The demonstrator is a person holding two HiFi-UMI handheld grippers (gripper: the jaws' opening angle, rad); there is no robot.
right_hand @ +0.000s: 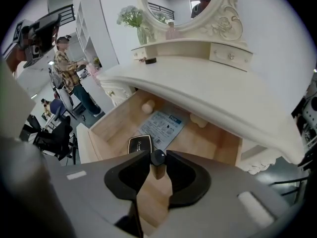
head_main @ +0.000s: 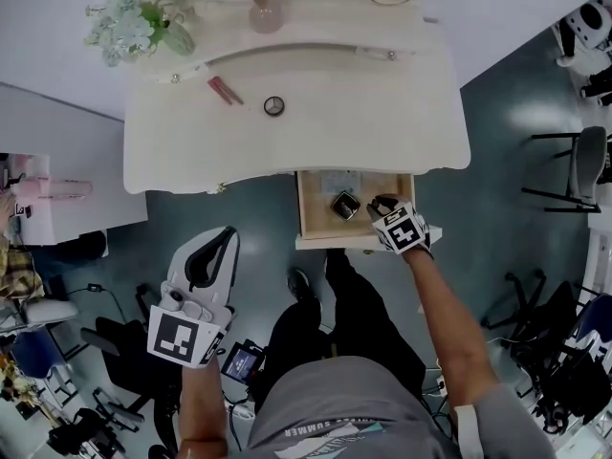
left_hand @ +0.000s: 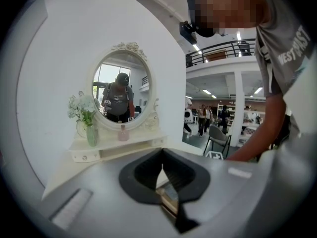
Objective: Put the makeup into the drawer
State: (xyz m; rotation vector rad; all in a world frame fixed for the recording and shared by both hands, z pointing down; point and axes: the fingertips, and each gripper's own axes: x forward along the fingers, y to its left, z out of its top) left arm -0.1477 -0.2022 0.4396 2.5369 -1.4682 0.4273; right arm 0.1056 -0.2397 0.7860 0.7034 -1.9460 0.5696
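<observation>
The wooden drawer (head_main: 304,210) under the white vanity table (head_main: 287,142) stands pulled out. A black compact (head_main: 344,205) lies inside it, and the right gripper view shows that compact (right_hand: 140,144) beside a printed leaflet (right_hand: 162,125). My right gripper (head_main: 382,204) hangs over the drawer's right part, shut on a small tan bottle with a black cap (right_hand: 158,158). My left gripper (head_main: 220,242) is low at the left, off the table, jaws shut (left_hand: 162,165) with nothing in them. A red lipstick (head_main: 225,91) and a round compact (head_main: 274,106) lie on the tabletop.
An oval mirror (left_hand: 123,90), a pink bottle (head_main: 266,14) and a vase of flowers (head_main: 134,27) stand on the vanity's back shelf. Two round knobs (right_hand: 147,106) show at the drawer's back. Chairs (head_main: 574,165) and gear crowd the floor around.
</observation>
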